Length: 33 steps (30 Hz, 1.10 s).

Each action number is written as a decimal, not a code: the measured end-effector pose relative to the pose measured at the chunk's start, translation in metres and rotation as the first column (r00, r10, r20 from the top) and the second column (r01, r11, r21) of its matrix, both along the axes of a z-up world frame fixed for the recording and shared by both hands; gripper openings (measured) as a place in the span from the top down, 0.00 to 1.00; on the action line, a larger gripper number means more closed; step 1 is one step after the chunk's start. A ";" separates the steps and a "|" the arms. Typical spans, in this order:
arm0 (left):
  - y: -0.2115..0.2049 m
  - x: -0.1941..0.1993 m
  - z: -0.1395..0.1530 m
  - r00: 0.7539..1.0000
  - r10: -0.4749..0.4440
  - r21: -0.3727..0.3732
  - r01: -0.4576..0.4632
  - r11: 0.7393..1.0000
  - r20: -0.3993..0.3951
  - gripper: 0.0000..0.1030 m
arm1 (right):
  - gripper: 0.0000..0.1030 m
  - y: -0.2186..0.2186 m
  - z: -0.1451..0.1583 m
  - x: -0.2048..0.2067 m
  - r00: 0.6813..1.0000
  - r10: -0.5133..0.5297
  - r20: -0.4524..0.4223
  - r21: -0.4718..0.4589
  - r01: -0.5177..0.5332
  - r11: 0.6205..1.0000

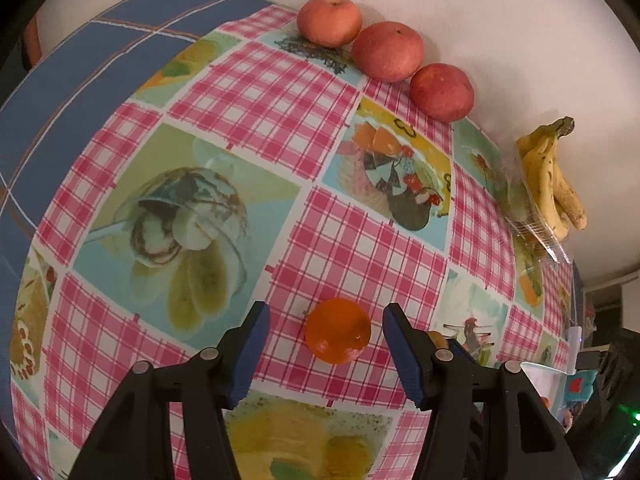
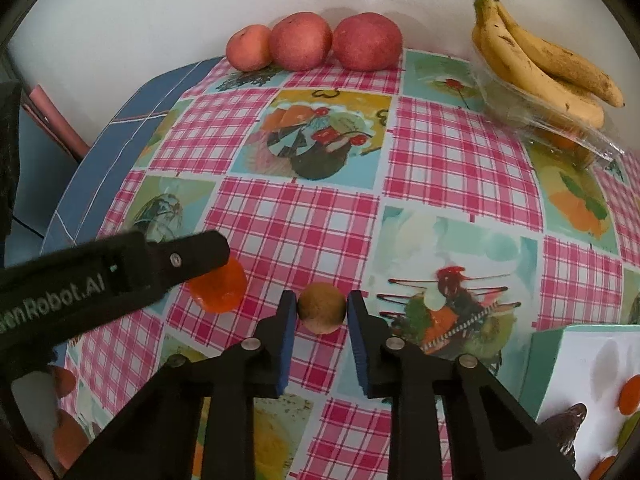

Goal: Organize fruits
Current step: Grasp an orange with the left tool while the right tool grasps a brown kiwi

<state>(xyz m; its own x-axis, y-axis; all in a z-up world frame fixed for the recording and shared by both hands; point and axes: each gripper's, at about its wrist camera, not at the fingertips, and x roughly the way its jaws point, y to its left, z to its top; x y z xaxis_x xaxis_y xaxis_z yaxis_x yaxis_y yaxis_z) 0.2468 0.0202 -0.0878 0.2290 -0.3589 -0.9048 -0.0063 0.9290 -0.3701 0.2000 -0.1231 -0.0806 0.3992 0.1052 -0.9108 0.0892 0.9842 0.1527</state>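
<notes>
Pinching a kiwi (image 2: 322,308), the right gripper (image 2: 321,320) readies it for sorting. The left gripper's (image 1: 324,344) fingers stand spread around an orange (image 1: 338,330) mid-table.

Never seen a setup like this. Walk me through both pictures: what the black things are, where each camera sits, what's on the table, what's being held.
The black things are hand-held tongs, one per hand, each with a camera looking along its fingers. The left tongs are open around an orange lying on the checked tablecloth, not squeezing it. The right tongs have a brown kiwi between their blue pads, which look pressed against it. By the wall sit three apples in a row and bananas on a clear plastic box. The black arm at the left of the right view is the other tongs.
</notes>
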 end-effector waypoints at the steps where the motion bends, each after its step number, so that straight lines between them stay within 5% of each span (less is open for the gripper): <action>1: 0.000 0.000 -0.001 1.000 0.004 -0.001 -0.004 1.000 -0.008 0.41 | 0.74 -0.003 0.001 -0.001 1.000 -0.011 0.001 0.000 0.011 1.000; 7: -0.004 -0.002 -0.004 1.000 0.001 -0.030 -0.001 1.000 -0.021 0.64 | 0.74 -0.024 0.000 -0.005 0.998 -0.060 -0.009 0.015 0.060 0.998; 18: -0.009 -0.012 0.019 1.000 -0.004 -0.020 0.005 1.000 0.011 0.65 | 0.74 -0.056 0.008 -0.016 0.993 -0.120 -0.014 0.027 0.121 0.992; 33: -0.029 -0.073 0.068 0.995 -0.063 0.035 0.061 0.998 0.079 0.65 | 0.74 -0.071 0.067 -0.063 0.987 -0.157 0.043 0.030 0.156 0.987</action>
<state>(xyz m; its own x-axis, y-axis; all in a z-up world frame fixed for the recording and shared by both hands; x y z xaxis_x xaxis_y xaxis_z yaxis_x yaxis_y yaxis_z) 0.1738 -0.0084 -0.0196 0.2790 -0.3455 -0.8960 0.0800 0.9381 -0.3369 0.1365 -0.1943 -0.0136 0.4535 0.0624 -0.8891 0.2339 0.9543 0.1862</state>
